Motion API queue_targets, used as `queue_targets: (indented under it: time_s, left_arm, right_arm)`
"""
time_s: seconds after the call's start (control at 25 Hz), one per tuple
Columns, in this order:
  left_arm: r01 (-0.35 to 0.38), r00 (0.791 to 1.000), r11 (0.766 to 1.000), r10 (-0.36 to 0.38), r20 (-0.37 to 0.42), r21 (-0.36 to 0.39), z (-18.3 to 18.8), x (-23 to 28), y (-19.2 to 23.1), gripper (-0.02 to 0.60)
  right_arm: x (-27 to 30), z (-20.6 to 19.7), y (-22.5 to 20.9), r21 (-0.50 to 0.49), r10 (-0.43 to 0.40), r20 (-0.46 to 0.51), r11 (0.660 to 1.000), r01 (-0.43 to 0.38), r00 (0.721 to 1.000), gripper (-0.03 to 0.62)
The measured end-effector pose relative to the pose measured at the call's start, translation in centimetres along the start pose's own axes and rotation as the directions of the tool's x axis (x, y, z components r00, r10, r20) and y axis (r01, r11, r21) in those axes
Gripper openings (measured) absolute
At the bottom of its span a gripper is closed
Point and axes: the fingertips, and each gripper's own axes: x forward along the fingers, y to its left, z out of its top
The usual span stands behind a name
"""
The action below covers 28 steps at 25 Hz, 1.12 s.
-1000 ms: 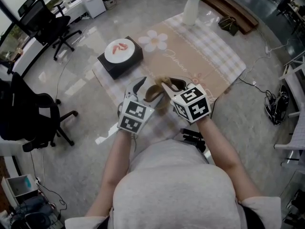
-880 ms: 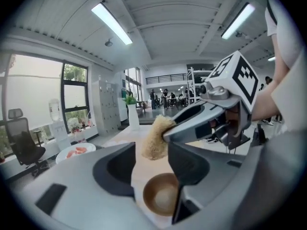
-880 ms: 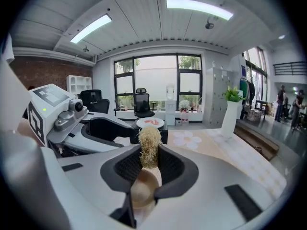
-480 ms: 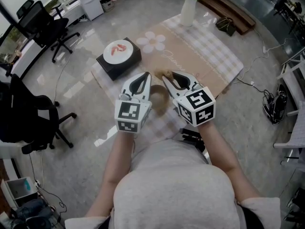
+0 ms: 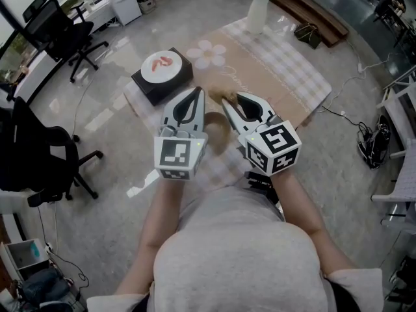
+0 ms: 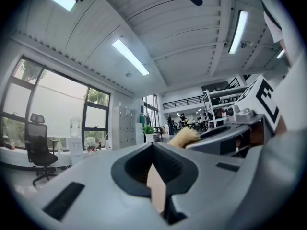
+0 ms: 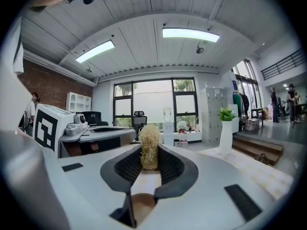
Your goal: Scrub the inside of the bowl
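Note:
In the head view my left gripper point(image 5: 196, 95) is shut on the rim of a brown wooden bowl point(image 5: 215, 130), which hangs between the two grippers above the floor mat. In the left gripper view the bowl's edge point(image 6: 156, 186) shows as a thin tan strip pinched between the jaws of the left gripper point(image 6: 154, 146). My right gripper point(image 5: 229, 103) is shut on a scrub brush point(image 7: 149, 146) with pale straw bristles and a wooden handle. The right gripper point(image 7: 149, 153) points level, away from the bowl. The brush's bristles point(image 6: 183, 137) show just right of the left jaws.
A black box carries a white plate of red food point(image 5: 164, 67) at the far left of the checked mat point(image 5: 286, 64). A flower-shaped coaster point(image 5: 207, 54) and a white vase with a plant point(image 5: 258, 12) lie beyond. Office chairs point(image 5: 57, 32) stand left, cables point(image 5: 374, 142) right.
The left gripper's jaws have gone from open to shut on the bowl's rim. Both grippers have risen and tipped up towards the head camera.

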Motion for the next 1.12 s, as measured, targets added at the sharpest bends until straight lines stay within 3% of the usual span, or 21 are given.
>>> queue_targets:
  time_s: [0.56,1.12]
  left_arm:
    - [0.007,0.999,1.000,-0.008,-0.039,-0.011,-1.1,0.3,-0.4,0.011]
    - [0.012,0.999,1.000,-0.012,-0.052,0.006,-1.3,0.6,-0.4,0.011]
  right_arm:
    - [-0.3,-1.0,-0.4,0.042,0.001,-0.057,0.999,0.001,0.998,0.081]
    - [0.0,-0.4,-0.8,0.032,-0.003,-0.049,0.999,0.005,0.999,0.080]
